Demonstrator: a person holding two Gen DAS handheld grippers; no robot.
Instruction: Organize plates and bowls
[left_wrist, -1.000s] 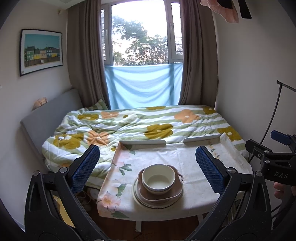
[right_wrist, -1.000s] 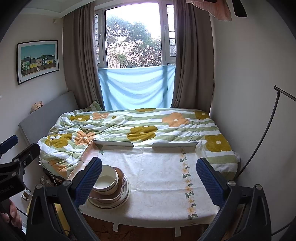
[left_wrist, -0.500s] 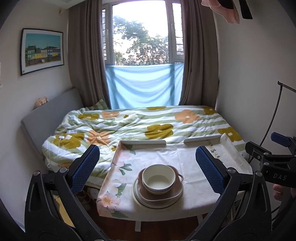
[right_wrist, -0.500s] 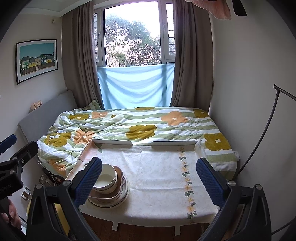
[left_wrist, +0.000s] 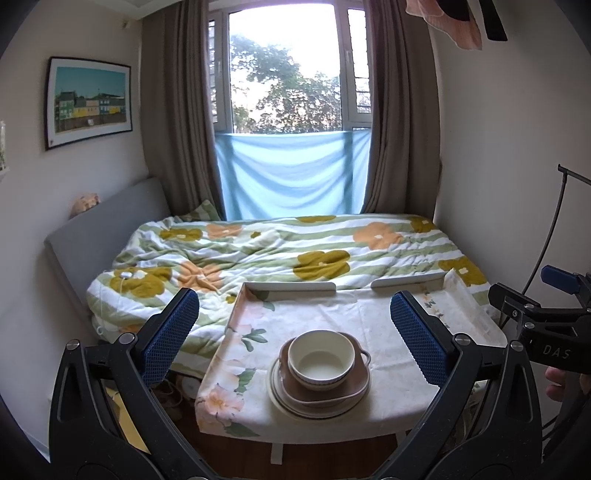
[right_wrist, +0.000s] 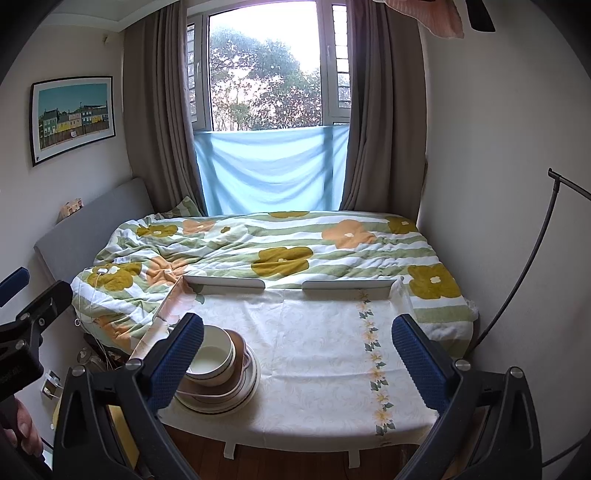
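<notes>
A cream bowl (left_wrist: 320, 360) sits in a brown square dish with handles (left_wrist: 354, 388), which rests on a round cream plate (left_wrist: 280, 400) near the table's front edge. The stack also shows in the right wrist view, bowl (right_wrist: 216, 356) on plate (right_wrist: 243, 391), at the front left. My left gripper (left_wrist: 295, 332) is open and empty, held back from the table with the stack between its fingers in view. My right gripper (right_wrist: 297, 354) is open and empty, to the right of the stack.
The small table (right_wrist: 325, 350) has a floral cloth and two white rails (right_wrist: 225, 283) at its far edge. A bed with a flowered duvet (left_wrist: 280, 247) lies behind it. A black lamp stand (right_wrist: 535, 251) stands at the right wall.
Both views have shifted only slightly. The stack has not moved and both grippers stay open.
</notes>
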